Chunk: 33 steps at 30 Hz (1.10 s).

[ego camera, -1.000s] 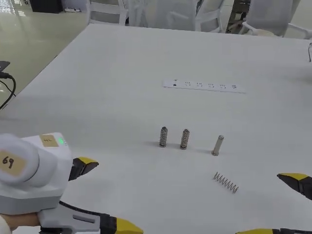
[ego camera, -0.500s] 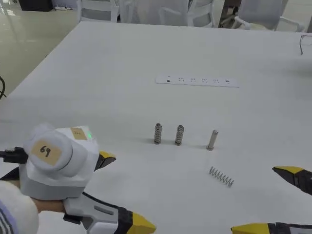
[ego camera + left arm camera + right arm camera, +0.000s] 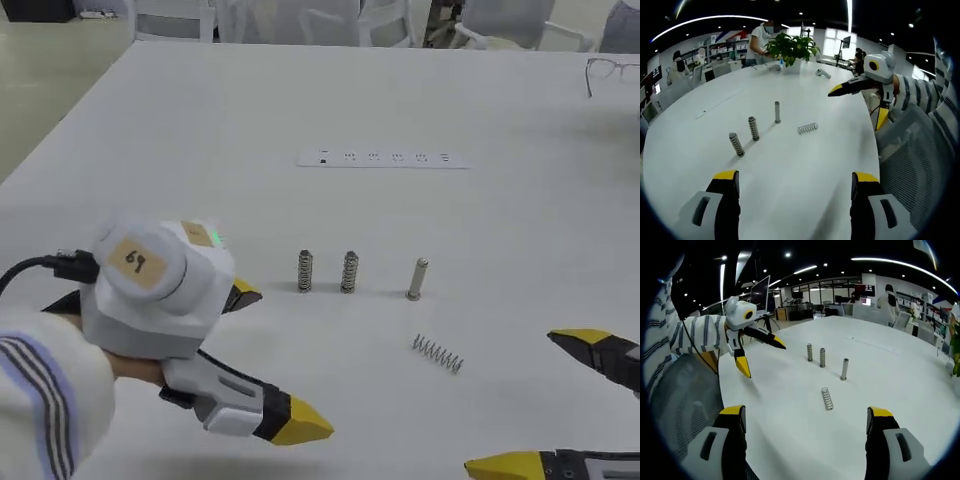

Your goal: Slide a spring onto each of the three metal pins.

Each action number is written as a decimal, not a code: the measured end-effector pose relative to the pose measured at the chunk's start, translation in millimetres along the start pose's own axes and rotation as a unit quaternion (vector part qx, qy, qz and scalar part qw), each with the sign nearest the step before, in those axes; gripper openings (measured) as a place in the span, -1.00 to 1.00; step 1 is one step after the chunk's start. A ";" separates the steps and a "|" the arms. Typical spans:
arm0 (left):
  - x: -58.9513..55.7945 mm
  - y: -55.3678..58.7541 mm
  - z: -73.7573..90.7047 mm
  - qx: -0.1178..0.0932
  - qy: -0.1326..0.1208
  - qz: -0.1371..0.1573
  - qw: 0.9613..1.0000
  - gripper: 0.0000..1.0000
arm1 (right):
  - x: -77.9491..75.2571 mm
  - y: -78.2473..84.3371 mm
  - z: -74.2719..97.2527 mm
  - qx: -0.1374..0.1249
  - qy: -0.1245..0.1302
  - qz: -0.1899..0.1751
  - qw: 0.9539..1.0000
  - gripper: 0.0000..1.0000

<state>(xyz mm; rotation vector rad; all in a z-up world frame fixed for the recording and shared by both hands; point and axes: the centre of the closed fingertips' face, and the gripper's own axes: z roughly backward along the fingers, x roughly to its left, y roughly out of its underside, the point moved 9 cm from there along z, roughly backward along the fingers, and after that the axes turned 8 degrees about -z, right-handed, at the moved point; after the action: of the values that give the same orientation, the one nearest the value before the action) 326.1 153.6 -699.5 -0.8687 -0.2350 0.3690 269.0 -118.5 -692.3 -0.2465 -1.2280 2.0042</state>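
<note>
Three metal pins stand upright in a row on the white table. The left pin and the middle pin each wear a spring. The right pin is bare. A loose spring lies flat just in front of the bare pin. My left gripper hovers open to the left of the pins, nothing between its yellow tips. My right gripper is open at the lower right, a short way right of the loose spring. The pins stand ahead of the left jaws.
A white power strip lies flat behind the pins. Eyeglasses rest at the far right of the table. Chairs line the far edge. A potted plant stands on the table, and a person is behind it.
My left gripper has risen and moved right, toward the pins. The camera has shifted, so the scene sits lower-left. Pins and loose spring have not moved.
</note>
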 end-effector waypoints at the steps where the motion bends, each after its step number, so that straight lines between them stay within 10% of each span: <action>1: 1.6 -1.9 -1.7 0.002 0.003 -0.005 1.000 0.77 | 0.9 0.4 0.0 -0.001 -0.001 -0.001 1.000 0.98; 33: 16.1 -54.4 -60.5 0.005 0.079 -0.088 0.993 0.34 | -7.0 3.1 9.5 -0.016 0.021 -0.028 0.999 0.95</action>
<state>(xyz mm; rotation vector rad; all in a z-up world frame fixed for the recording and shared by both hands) 373.7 85.9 -694.2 -0.8554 -0.1605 0.1368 267.4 -130.5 -691.4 -0.2653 -1.2285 1.9245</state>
